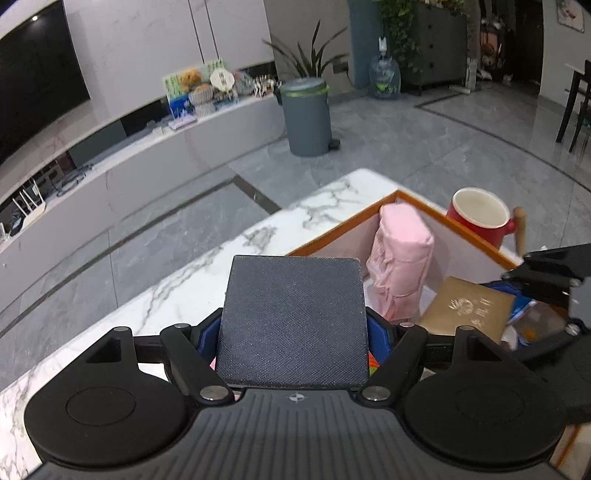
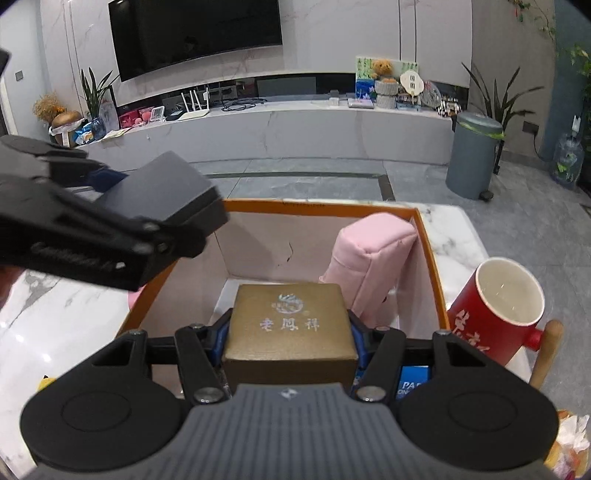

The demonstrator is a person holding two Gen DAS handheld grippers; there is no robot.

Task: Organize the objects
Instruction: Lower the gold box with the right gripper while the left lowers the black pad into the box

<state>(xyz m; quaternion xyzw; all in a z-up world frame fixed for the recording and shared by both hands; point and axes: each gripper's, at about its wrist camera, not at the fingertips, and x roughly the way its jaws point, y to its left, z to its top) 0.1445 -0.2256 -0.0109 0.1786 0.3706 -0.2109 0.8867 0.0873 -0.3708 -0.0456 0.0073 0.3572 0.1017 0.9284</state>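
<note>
Left gripper angled downward, blue pads clamped on both sides of a dark grey square box | Right gripper tilted downward, pads pressed against the flanks of a gold-brown box | Left gripper up and left of right claw

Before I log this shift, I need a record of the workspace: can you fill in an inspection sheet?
Surface: white marble table with grey veins.
Job's things: orange-rimmed cardboard storage box holding an upright pink fabric pouch; square dark grey textured box; gold-brown cardboard gift box with silver lettering.
Clutter: red ceramic mug with wooden handle outside the storage box; crumpled wrapper at the edge.
Grippers: left tongs shut on the dark grey box; right tongs shut on the gift box, over the storage box.
Cables: wires on the TV shelf.
Surroundings: wall television, grey pedal bin, potted plants.
</note>
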